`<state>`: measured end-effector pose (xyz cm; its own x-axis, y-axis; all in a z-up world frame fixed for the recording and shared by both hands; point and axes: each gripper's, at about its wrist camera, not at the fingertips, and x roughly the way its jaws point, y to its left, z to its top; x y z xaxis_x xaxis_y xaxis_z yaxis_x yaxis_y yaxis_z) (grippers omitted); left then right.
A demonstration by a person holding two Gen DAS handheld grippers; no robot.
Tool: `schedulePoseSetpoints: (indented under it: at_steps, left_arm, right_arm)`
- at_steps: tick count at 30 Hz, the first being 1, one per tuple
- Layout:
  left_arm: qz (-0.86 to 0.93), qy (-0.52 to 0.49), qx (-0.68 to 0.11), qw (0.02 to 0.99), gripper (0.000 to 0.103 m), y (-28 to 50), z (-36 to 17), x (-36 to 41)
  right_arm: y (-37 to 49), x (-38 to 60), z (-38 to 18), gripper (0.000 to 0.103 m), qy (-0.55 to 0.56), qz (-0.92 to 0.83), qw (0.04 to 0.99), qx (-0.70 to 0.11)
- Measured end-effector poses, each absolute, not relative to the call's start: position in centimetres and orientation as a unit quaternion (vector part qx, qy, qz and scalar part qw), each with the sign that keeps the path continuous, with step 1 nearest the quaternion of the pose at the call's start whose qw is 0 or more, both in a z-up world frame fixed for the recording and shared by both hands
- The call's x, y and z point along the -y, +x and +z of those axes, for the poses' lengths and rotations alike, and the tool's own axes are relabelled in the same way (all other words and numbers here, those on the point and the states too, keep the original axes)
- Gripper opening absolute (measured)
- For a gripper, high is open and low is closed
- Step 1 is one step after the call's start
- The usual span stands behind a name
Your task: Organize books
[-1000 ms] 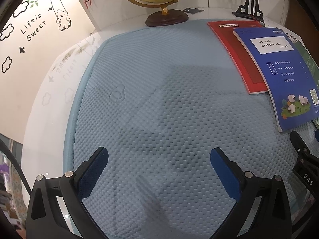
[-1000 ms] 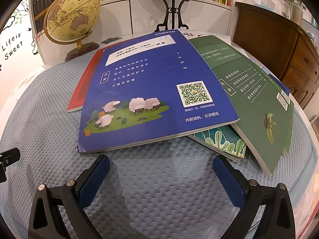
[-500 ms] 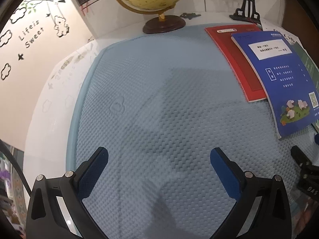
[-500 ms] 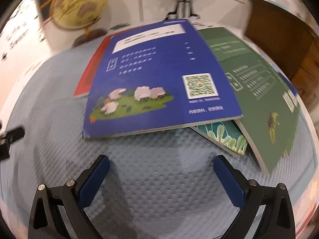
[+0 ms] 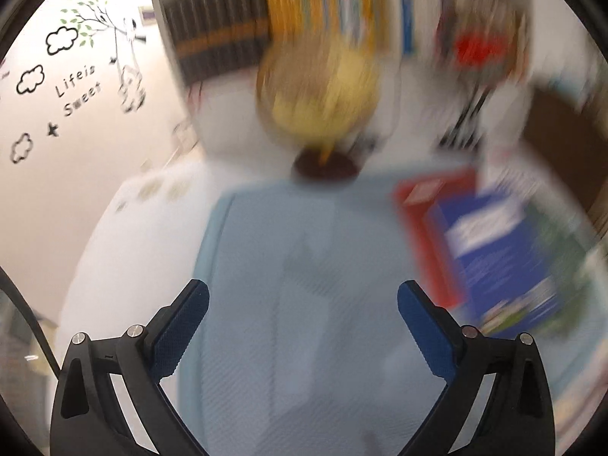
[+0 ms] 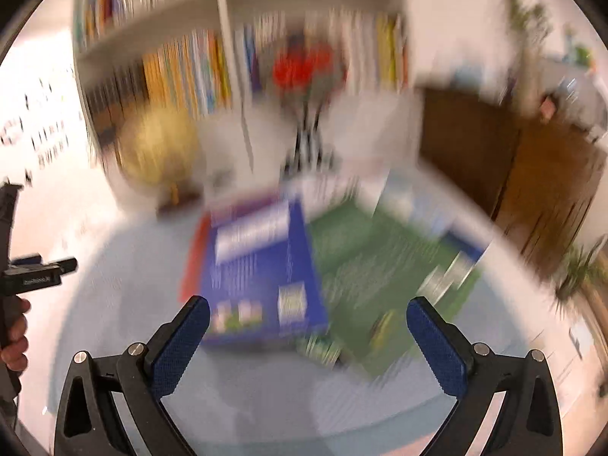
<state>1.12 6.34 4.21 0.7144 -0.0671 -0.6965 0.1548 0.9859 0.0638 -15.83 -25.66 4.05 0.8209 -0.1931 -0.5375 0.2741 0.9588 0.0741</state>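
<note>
- While both views are heavily motion-blurred, the bookshelf point(image 6: 235, 38) stands well beyond the fingertips of both grippers, its rows of book spines smeared.
- White table point(image 5: 125, 235): extends ahead of and to the left of the left gripper's fingers.
- Light blue textured mat point(image 5: 288, 304): lies on the table directly under and between both fingers of each gripper.
- Green book point(image 6: 380, 277): lies on the mat ahead of the right gripper's right finger, partly under the blue book.
- Blue book point(image 6: 262, 266): lies on top of the pile, just ahead of the right gripper's left finger; in the left view it sits ahead and to the right of the right finger point(image 5: 497, 254).
- Red book point(image 5: 421, 228): lies under the blue book's left edge.
- Globe point(image 5: 319, 95): stands beyond the mat's far edge, ahead of the fingers.
- Left gripper point(image 5: 303, 302): fingers spread wide, nothing between them.
- Right gripper point(image 6: 307, 317): fingers spread wide, nothing between them, clear of the books.
- Hand point(image 6: 15, 334): visible left of the right gripper's left finger, holding the other gripper's handle.
</note>
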Motion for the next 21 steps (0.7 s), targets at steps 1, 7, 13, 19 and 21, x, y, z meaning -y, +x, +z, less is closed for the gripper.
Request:
schedulePoseSetpoints:
  at_steps: [1, 7, 13, 19, 21]
  left_arm:
    - [-0.087, 0.039, -0.345, 0.934, 0.103, 0.3, 6.5, -5.9]
    - [-0.154, 0.040, -0.352, 0.923, 0.103, -1.3, 7.5, -0.7]
    - [-0.180, 0.035, -0.401, 0.897, 0.095, -3.5, 3.9, 4.4]
    - [-0.166, 0.011, -0.447, 0.879, 0.093, -4.3, 1.9, 7.6]
    - [-0.155, 0.000, -0.453, 0.878, 0.093, -4.9, 1.9, 8.4]
  right_arm:
    - [-16.4, 25.9, 5.5, 0.103, 0.071, -0.128, 0.956, -0.254]
    - [-15.7, 27.2, 6.2, 0.103, 0.074, -0.132, 0.941, -0.303]
    - [-15.7, 28.6, 5.6, 0.103, 0.058, -0.116, 0.931, -0.341]
    - [-15.7, 31.1, 5.2, 0.103, 0.049, -0.093, 0.925, -0.366]
    - [-15.5, 31.8, 5.3, 0.103, 0.044, -0.090, 0.924, -0.369]
